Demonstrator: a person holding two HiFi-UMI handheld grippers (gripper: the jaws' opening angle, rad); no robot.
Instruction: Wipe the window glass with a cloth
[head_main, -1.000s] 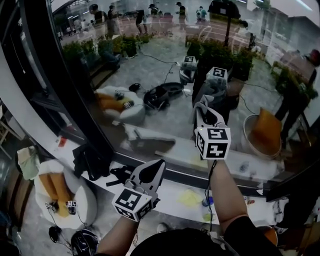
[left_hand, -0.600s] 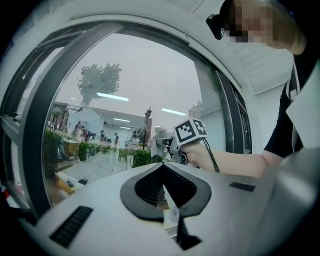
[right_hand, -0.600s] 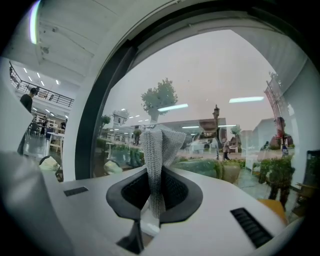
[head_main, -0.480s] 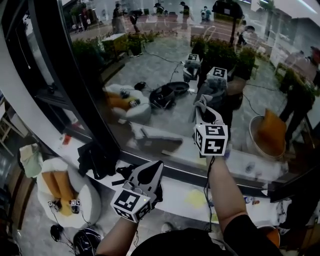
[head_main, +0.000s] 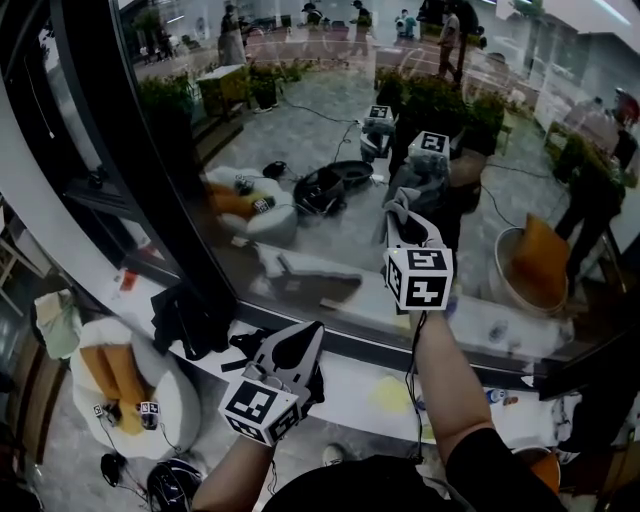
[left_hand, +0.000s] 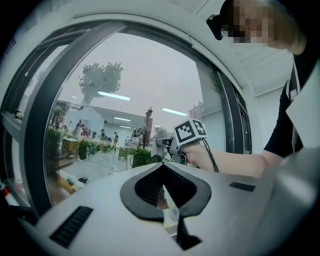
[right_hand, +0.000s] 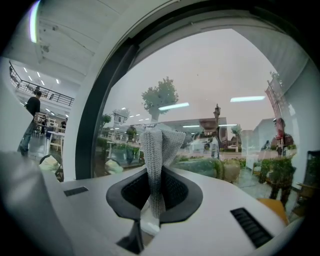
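While the right gripper (head_main: 405, 222) pinches a grey knitted cloth (right_hand: 160, 145) up at the big window glass (head_main: 330, 130), the left gripper (head_main: 296, 345) sits closed and empty.

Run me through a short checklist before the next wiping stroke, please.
1. Cloth gripped: ok, the right tongs are shut on it.
2. Cloth against the window glass: cannot tell. In the head view it meets its reflection, but contact is unsure.
3. Left tongs out of the way: ok, they are together, empty and low by the sill.
4. Sill free under the right arm: not ok, a yellow item lies there.
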